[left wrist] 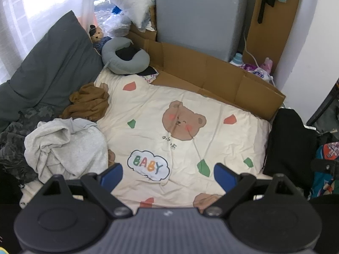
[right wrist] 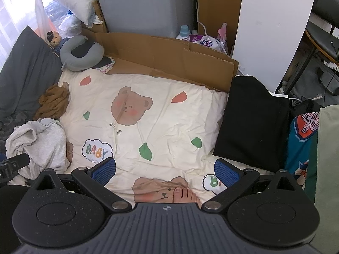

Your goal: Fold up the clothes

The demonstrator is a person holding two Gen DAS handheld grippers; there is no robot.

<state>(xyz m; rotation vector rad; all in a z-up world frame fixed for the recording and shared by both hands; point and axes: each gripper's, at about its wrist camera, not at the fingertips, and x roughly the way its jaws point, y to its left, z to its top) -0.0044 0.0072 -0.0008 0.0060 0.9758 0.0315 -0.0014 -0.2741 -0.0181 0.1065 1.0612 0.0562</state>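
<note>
A crumpled light grey garment (left wrist: 63,148) (right wrist: 40,144) lies at the left edge of the cream bear-print bedsheet (left wrist: 169,105) (right wrist: 169,110). Behind it sits a bunched brown garment (left wrist: 89,103) (right wrist: 54,102). A folded black garment (left wrist: 290,144) (right wrist: 252,122) rests at the sheet's right edge. My left gripper (left wrist: 168,174) hovers open over the sheet's near part, with nothing between its blue pads. My right gripper (right wrist: 165,169) is open too, held above the sheet, the black garment just beyond its right finger. Part of the left gripper (right wrist: 12,163) shows at the right wrist view's left edge.
A dark grey pillow (left wrist: 53,63) and camouflage cloth (left wrist: 14,135) lie at the left. A grey neck pillow (left wrist: 125,55), a teddy bear (left wrist: 96,35), flattened cardboard (left wrist: 211,74) and a grey cabinet (left wrist: 201,17) stand behind. A person's bare foot (right wrist: 184,194) rests on the sheet's near edge. Colourful fabric (right wrist: 300,135) hangs right.
</note>
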